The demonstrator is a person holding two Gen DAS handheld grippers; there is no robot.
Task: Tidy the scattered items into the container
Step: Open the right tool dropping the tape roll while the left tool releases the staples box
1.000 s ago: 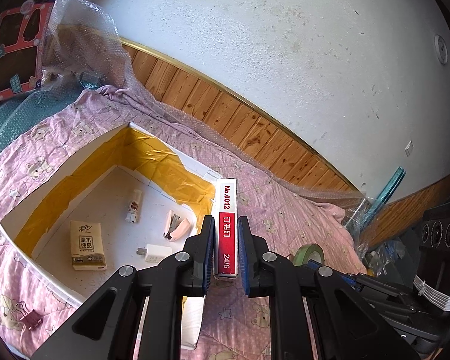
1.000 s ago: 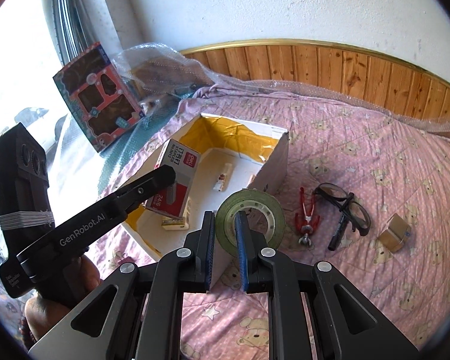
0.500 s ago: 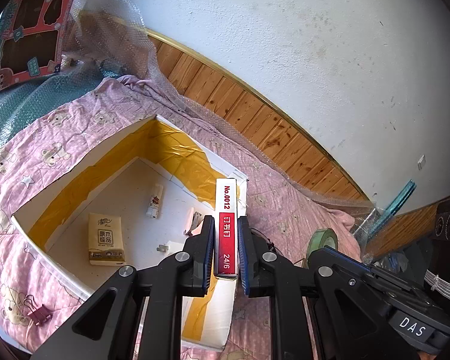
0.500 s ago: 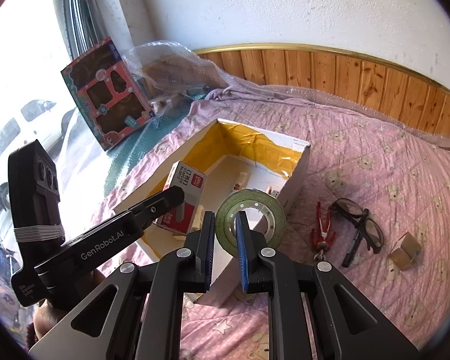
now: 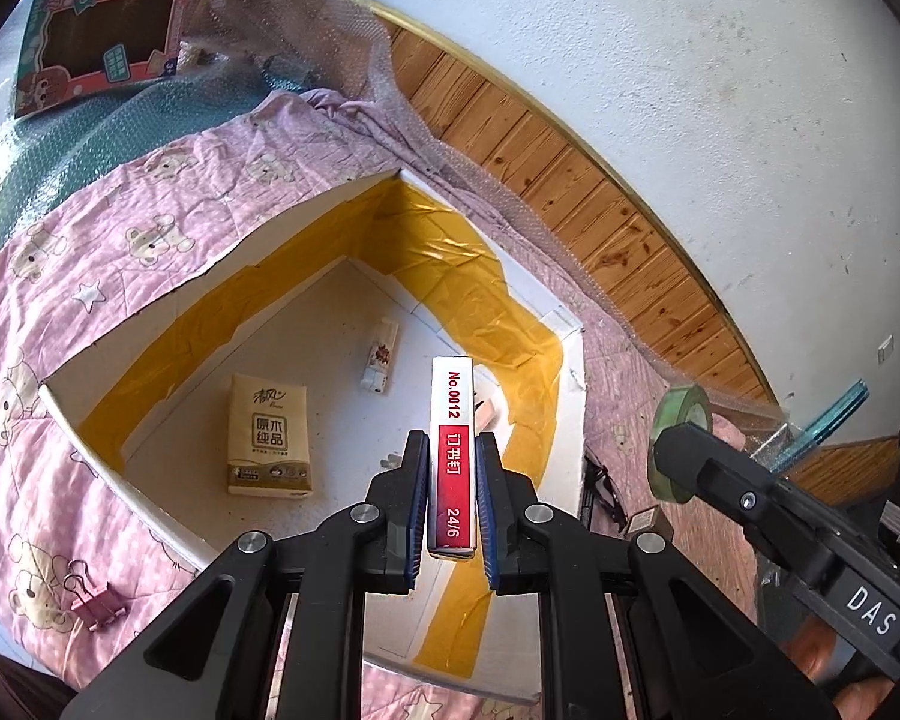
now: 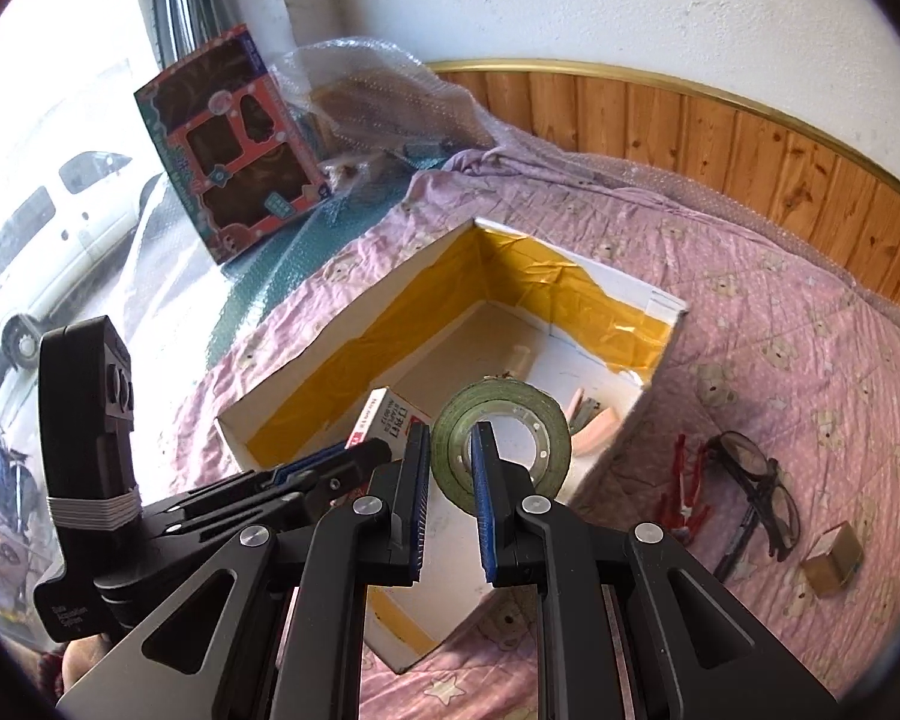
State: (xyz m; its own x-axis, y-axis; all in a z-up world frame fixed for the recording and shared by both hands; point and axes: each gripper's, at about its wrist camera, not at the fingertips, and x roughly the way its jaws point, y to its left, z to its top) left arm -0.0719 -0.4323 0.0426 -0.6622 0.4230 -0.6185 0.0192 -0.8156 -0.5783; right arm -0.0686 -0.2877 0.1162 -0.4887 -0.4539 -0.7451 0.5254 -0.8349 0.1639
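The right gripper (image 6: 452,453) pinches the rim of a green tape roll (image 6: 503,443), one finger inside its hole, above the open white box (image 6: 354,309) lined with yellow tape. At left the left gripper (image 6: 366,457) holds a red and white staple box (image 6: 387,420) over the same box, whose floor carries a pink item (image 6: 594,420). On the pink bedspread (image 6: 780,324) to the right lie red pliers (image 6: 681,495), dark glasses (image 6: 756,483) and a small brown box (image 6: 834,552).
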